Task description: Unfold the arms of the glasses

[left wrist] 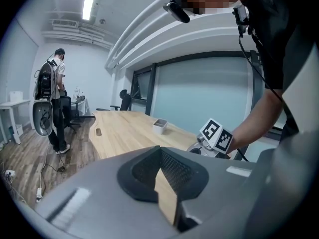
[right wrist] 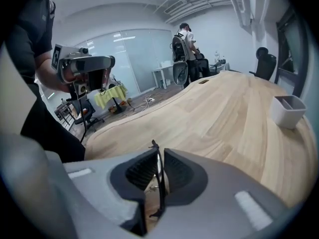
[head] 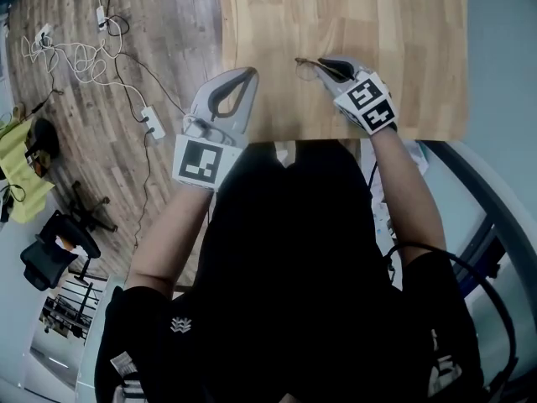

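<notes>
Long light-wood table (head: 336, 23), grain running away from me; both tools work at its near edge. Left gripper (head: 248, 74): held up over the near left corner of the table, well apart from the right one. In the left gripper view its jaws are fully together, with only a wedge of table wood visible through the notch behind the tips. Nothing is between them and it touches nothing. Right gripper (head: 324, 63): pointed downward at the near part of the table, marker cube (head: 367, 101) toward me. In the right gripper view its jaws stand a narrow slit apart. The glasses (right wrist: 158, 183) sit in that slit, a thin dark frame running from behind the tips out past them. The frame lies against the pad (right wrist: 142, 171) on that view's left. A thin light gap shows between the frame and the opposite pad, so I read this as a loose hold, not a clamp. In the head view the glasses project from the tips toward the left gripper, low over the wood; I cannot tell whether they touch it. The arms look folded against the front. A small white tub (right wrist: 288, 111) stands further along the table, well apart from both tools.
</notes>
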Demonstrator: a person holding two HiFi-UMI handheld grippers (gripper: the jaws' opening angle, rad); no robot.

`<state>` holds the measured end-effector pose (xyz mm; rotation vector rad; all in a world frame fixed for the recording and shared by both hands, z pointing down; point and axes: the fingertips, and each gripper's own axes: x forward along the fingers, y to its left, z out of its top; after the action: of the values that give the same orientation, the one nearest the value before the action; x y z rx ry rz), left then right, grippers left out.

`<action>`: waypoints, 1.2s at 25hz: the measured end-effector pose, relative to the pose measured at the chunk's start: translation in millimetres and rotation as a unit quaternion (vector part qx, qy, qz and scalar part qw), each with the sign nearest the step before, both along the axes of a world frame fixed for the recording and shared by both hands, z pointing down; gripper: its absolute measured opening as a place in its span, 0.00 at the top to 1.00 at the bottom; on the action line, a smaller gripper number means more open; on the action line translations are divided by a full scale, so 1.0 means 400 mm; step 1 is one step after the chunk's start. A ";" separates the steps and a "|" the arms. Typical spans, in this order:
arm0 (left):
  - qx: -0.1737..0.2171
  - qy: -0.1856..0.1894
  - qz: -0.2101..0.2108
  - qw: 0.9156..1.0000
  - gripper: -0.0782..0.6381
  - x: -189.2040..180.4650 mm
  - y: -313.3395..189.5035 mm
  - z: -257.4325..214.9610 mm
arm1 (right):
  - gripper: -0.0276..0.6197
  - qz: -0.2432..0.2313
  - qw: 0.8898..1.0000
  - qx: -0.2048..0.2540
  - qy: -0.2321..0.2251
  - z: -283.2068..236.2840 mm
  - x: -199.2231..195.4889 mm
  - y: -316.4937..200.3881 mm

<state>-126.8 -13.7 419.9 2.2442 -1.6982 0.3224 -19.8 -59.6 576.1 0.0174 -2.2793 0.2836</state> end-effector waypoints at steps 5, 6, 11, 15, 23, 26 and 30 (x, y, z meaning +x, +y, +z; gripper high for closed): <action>-0.015 -0.004 -0.016 1.000 0.88 -0.018 0.007 0.021 | 0.91 -0.029 0.999 -0.016 0.028 0.051 -0.006 -0.002; -0.012 -0.003 -0.020 1.000 0.88 -0.022 0.007 0.020 | 0.91 -0.030 0.999 -0.022 0.029 0.057 -0.007 -0.001; -0.003 0.000 -0.019 1.000 0.88 -0.026 -0.006 0.004 | 0.93 -0.040 0.999 -0.025 0.014 0.040 -0.019 -0.006; -0.022 0.014 0.004 1.000 0.88 0.003 -0.006 0.039 | 0.93 -0.048 0.998 -0.030 -0.020 0.003 -0.007 0.016; -0.061 0.056 0.100 0.992 0.63 0.127 -0.026 0.146 | 0.93 -0.059 0.988 -0.015 -0.141 -0.108 0.006 0.045; -0.086 0.070 0.140 0.984 0.59 0.183 -0.036 0.201 | 0.93 -0.078 0.984 -0.008 -0.163 -0.127 0.022 0.060; -0.103 0.073 0.202 0.971 0.57 0.257 -0.038 0.222 | 0.93 -0.090 0.977 -0.004 -0.192 -0.143 0.030 0.071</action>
<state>-24.2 -28.8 508.8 2.3742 -1.0721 0.3920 -7.8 -31.3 519.0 -0.2672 -2.6403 0.2147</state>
